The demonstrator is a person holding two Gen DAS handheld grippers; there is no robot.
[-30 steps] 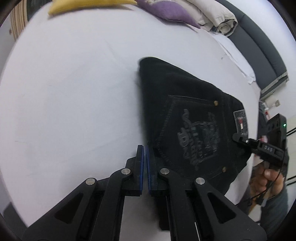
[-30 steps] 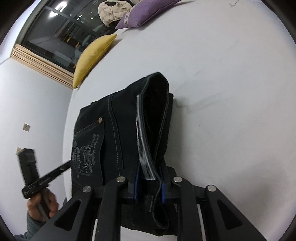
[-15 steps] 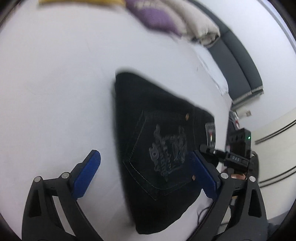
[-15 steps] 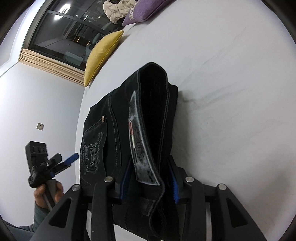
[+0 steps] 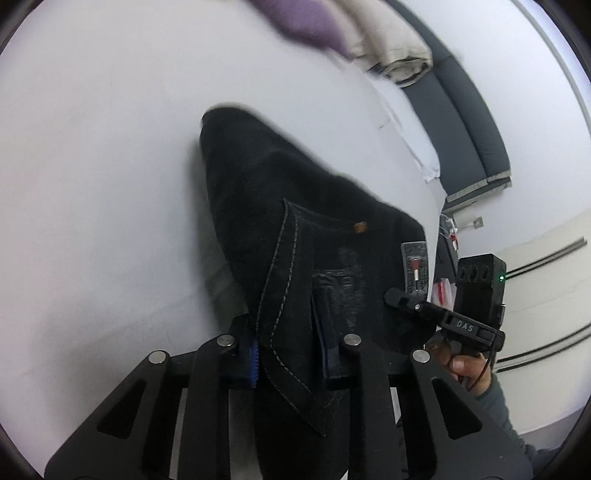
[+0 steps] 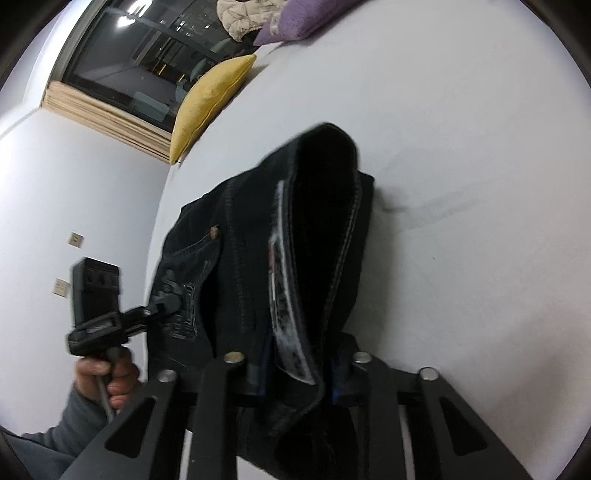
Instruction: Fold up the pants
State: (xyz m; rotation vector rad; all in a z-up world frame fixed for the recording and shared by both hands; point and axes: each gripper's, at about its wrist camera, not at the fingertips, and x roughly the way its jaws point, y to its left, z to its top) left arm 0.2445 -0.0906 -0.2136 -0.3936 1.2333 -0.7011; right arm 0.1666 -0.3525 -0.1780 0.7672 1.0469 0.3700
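Two grippers on folded black pants [image 5: 295,229] atop white bed [image 5: 92,166], left gripper [image 5: 290,354] clamping the pocket edge, right gripper [image 6: 299,373] clamping the waistband

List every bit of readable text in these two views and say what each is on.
"DAS": on the right gripper, seen in the left wrist view.
Pocket embroidery on the pants: lettering too blurred to read.
Waistband label: print too blurred to read.
No other text shows.

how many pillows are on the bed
2 in the right wrist view: a yellow pillow at the bed's far edge by the window, and a purple pillow further along, next to a beige quilted bundle. Others may lie out of frame.
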